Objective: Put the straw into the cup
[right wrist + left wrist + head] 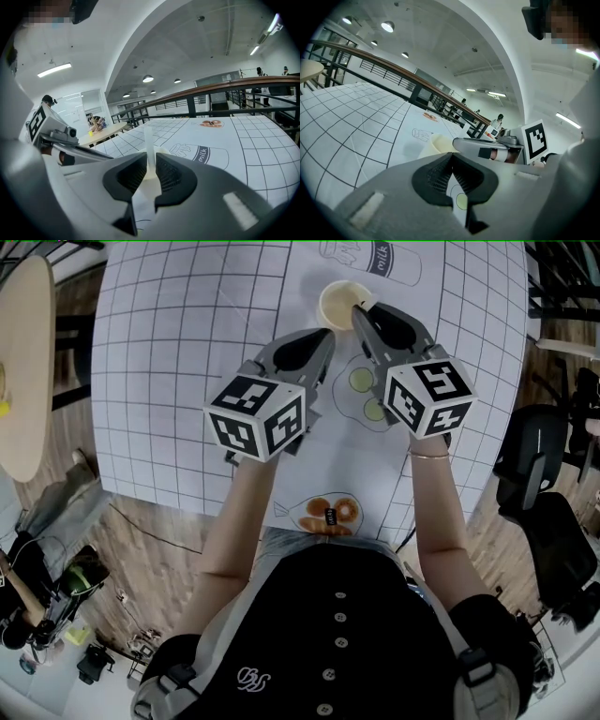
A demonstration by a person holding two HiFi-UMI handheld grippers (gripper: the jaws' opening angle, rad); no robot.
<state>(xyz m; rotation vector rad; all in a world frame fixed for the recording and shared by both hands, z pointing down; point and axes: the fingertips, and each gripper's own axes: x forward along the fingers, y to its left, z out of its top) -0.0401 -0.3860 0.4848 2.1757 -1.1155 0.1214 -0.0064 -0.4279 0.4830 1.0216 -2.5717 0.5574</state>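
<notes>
1. The straw (149, 140), translucent white, is held upright between the jaws of the right gripper (149, 161). The jaws are clamped on it from both sides, and its upper length is seen rising above them in the right gripper view.
2. The left gripper (451, 158) is held just beside the right one. Its jaws are brought together at the tips with nothing gripped, and only a printed mat is seen through the gap behind them.
3. The cup (337, 304), a pale paper one, is stood upright and open just beyond both pairs of jaws. In the head view the right gripper's tips are placed at its right rim, while the left gripper's tips are kept just short of its near side.
4. The straw's lower end is hidden behind the right jaws, in line with the cup's mouth. Whether it is already inside the rim cannot be told.
5. The pick-up and the approach are judged done. The straw remains to be lowered fully into the cup and released.
6. The white gridded mat (169, 352) is spread under everything, and a printed milk carton (375, 257) is seen on it beyond the cup, at the far edge.
</notes>
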